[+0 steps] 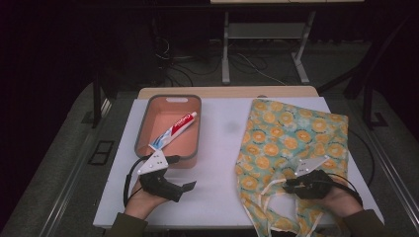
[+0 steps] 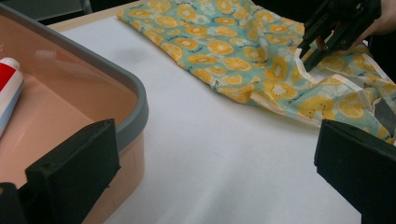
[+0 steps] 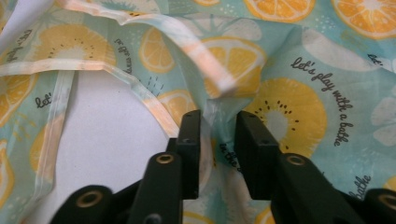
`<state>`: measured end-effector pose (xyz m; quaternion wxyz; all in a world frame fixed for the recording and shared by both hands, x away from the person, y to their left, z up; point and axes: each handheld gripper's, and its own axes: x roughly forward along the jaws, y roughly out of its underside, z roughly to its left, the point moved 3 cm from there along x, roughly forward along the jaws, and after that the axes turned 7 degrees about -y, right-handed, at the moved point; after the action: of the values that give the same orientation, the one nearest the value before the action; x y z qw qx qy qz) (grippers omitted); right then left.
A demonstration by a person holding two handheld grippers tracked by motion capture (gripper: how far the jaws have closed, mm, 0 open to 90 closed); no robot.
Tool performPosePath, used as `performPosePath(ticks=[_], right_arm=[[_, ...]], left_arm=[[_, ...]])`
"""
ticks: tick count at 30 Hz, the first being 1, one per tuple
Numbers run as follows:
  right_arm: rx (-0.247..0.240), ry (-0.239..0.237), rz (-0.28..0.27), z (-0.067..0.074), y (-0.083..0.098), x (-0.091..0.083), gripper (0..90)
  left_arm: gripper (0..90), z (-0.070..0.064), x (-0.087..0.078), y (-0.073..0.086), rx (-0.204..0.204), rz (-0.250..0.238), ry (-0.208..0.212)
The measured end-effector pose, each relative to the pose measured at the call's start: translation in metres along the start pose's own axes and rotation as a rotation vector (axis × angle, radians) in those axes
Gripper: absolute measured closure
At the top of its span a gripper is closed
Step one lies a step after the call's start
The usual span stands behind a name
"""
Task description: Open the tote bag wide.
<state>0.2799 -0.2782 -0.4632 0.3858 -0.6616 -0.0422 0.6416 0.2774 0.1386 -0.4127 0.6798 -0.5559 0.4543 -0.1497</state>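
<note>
Right claw [image 3: 217, 123]: jaws nearly together, a fold of the bag [image 1: 291, 148] pinched between the pads, right by the handle strap [image 3: 93, 67] at the bag's open end.
Left claw [image 1: 184, 186]: jaws spread wide, nothing between them, hovering over bare table [image 1: 217, 148] just in front of the tub [image 1: 169, 100].
Hard to see: exactly how much cloth is caught, the jaw tips cover it; the bag's near end runs off the table edge, cut off at the bottom of the high view.
Hands: right hand [image 1: 341, 197] low at the table's near right; left hand [image 1: 143, 200] at the near left, claw pointing right.
Bag: flat on the right half of the table, orange-slice print.
Tub: pink inside, grey rim, holding a toothpaste tube [image 1: 174, 129] lying slantwise.
</note>
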Motion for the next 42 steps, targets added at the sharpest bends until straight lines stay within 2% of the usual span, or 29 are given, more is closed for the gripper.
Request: performPosePath(ticks=[1,3,6,12,14,17,20,21,22,24,25,26,27,29,30,32,35,38,39,40,41,42], right_arm=[[-0.004,-0.007,-0.001,0.001,0.000,0.000,82.6],[-0.010,-0.013,-0.003,0.003,-0.001,0.001,89.2],[-0.010,-0.015,-0.001,0.003,-0.001,0.001,89.8],[0.017,-0.037,-0.038,0.000,-0.004,0.001,90.0],[0.021,-0.045,-0.070,-0.003,-0.014,0.001,90.0],[0.027,-0.043,-0.082,-0.005,-0.021,0.003,90.0],[0.051,-0.029,-0.114,-0.014,-0.038,0.006,90.0],[0.051,-0.029,-0.114,-0.014,-0.038,0.006,90.0],[0.067,-0.019,-0.131,-0.021,-0.047,0.008,90.0],[0.072,-0.013,-0.138,-0.024,-0.051,0.010,90.0],[0.089,-0.008,-0.154,-0.029,-0.060,0.014,90.0],[0.089,-0.008,-0.154,-0.029,-0.060,0.014,90.0],[0.101,0.001,-0.167,-0.033,-0.071,0.017,90.0],[0.106,0.001,-0.174,-0.035,-0.076,0.019,90.0],[0.111,0.005,-0.188,-0.037,-0.087,0.024,90.0],[0.110,-0.005,-0.192,-0.037,-0.097,0.029,90.0],[0.101,-0.039,-0.198,-0.032,-0.109,0.040,90.0],[0.059,-0.070,-0.160,-0.015,-0.115,0.051,90.0],[0.059,-0.070,-0.160,-0.015,-0.115,0.051,90.0],[0.040,-0.096,-0.147,-0.004,-0.116,0.054,90.0],[0.040,-0.096,-0.147,-0.004,-0.116,0.054,90.0],[0.015,-0.120,-0.141,0.007,-0.117,0.055,90.0]], left_arm=[[0.0,0.000,0.000,0.000,0.002,0.001,0.000],[0.0,0.000,0.000,0.000,0.001,0.000,0.000],[0.0,0.000,0.000,0.000,0.001,0.001,0.000],[0.0,0.000,0.000,0.000,-0.003,-0.002,-0.002],[0.0,0.000,0.000,0.000,-0.002,-0.002,-0.001],[0.0,0.000,0.000,-0.001,-0.003,-0.004,-0.002],[0.0,0.001,0.000,-0.001,-0.005,-0.003,-0.002],[0.0,0.001,0.000,-0.001,-0.007,-0.004,-0.002],[0.0,0.001,0.000,-0.001,-0.009,-0.006,-0.003],[0.0,0.001,0.000,-0.001,-0.007,-0.005,-0.004],[0.0,0.001,0.000,-0.001,-0.007,-0.005,-0.003],[0.0,0.001,-0.001,-0.001,-0.006,-0.004,-0.004],[0.0,0.002,-0.001,-0.001,-0.007,-0.004,-0.004],[0.0,0.002,-0.001,-0.001,-0.008,-0.008,-0.006],[0.0,0.003,-0.001,-0.001,-0.008,-0.009,-0.006],[0.0,0.003,-0.002,-0.001,-0.011,-0.009,-0.006],[0.0,0.004,-0.003,0.000,-0.009,-0.009,-0.004],[0.0,0.004,-0.003,-0.001,-0.010,-0.014,-0.003],[0.0,0.004,-0.004,-0.001,-0.011,-0.015,-0.003],[0.0,0.004,-0.004,-0.001,-0.011,-0.015,-0.003],[0.0,0.004,-0.004,-0.001,-0.012,-0.016,-0.002],[0.0,0.004,-0.004,-0.001,-0.012,-0.016,-0.002]])
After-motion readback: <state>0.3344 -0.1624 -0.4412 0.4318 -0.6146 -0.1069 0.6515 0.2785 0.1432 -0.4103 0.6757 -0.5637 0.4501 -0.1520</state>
